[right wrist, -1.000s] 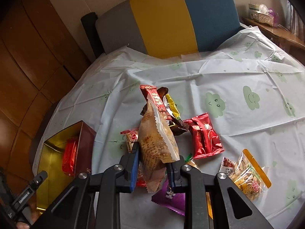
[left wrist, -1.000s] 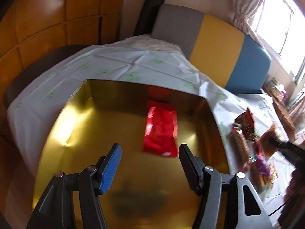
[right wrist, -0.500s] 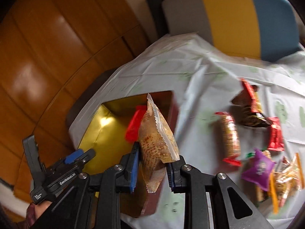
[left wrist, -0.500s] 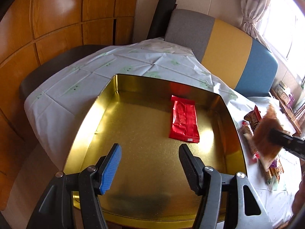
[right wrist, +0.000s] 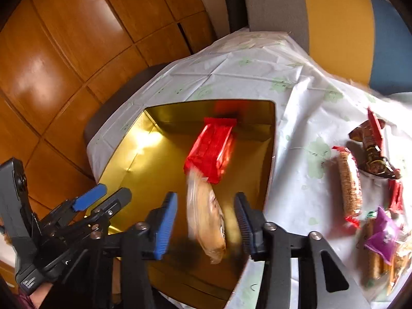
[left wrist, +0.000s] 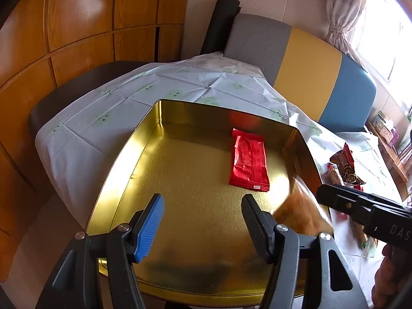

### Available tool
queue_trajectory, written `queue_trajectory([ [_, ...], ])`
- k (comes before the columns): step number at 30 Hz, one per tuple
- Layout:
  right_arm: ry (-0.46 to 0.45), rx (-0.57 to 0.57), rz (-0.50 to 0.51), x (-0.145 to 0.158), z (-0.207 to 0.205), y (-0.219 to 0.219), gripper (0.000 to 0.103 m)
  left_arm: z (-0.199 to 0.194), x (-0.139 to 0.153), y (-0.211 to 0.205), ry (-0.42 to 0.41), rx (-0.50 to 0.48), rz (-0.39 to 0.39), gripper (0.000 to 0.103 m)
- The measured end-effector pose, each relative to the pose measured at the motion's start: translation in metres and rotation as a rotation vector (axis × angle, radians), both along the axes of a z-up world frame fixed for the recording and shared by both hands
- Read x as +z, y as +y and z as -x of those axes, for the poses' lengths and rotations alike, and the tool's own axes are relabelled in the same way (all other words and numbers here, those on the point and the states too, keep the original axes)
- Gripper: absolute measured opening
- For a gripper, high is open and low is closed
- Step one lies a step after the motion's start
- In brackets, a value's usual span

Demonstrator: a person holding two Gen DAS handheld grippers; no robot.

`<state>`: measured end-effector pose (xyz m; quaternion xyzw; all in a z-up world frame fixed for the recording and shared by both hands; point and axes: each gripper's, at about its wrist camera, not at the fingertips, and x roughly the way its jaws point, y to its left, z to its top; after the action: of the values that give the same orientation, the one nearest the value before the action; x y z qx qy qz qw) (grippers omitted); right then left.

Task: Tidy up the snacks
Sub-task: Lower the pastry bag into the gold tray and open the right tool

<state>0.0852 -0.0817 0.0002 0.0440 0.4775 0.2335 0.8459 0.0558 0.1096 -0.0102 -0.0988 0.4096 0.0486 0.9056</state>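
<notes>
Both tongs spread wide, empty, blurred tan snack packet [right wrist: 206, 221] between right tongs [right wrist: 206, 221]

A gold tin [left wrist: 144, 139] sits open on the table. A flat red packet [left wrist: 248, 163] lies on its floor near the far wall. A blurred tan snack bag [right wrist: 206, 219] is inside by the right wall. Other snacks [right wrist: 350, 182] lie scattered to the tin's right.

A home living or dining room. Glossy wood-panelled wall [left wrist: 77, 25], a cushioned bench back [left wrist: 309, 69] in grey, yellow and blue, a tied-back curtain [left wrist: 342, 7] at a bright window, and a desk under a cloud-print tablecloth [left wrist: 108, 108] strewn with snack packets [right wrist: 350, 182].
</notes>
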Motion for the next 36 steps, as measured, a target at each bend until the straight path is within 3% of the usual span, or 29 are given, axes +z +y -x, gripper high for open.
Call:
queue_trajectory([
  [19, -0.110, -0.081, 0.117, 0.017, 0.022, -0.046, 0.050, 0.006, 0.001, -0.018, -0.017, -0.050, -0.003, 0.063],
  [27, -0.127, -0.144, 0.192, 0.018, 0.027, -0.088, 0.056, 0.010, 0.004, -0.025, -0.041, -0.073, -0.033, 0.063],
  [36, -0.128, -0.242, 0.260, 0.021, 0.030, -0.144, 0.058, 0.010, 0.000, -0.031, -0.015, -0.069, -0.029, 0.063],
])
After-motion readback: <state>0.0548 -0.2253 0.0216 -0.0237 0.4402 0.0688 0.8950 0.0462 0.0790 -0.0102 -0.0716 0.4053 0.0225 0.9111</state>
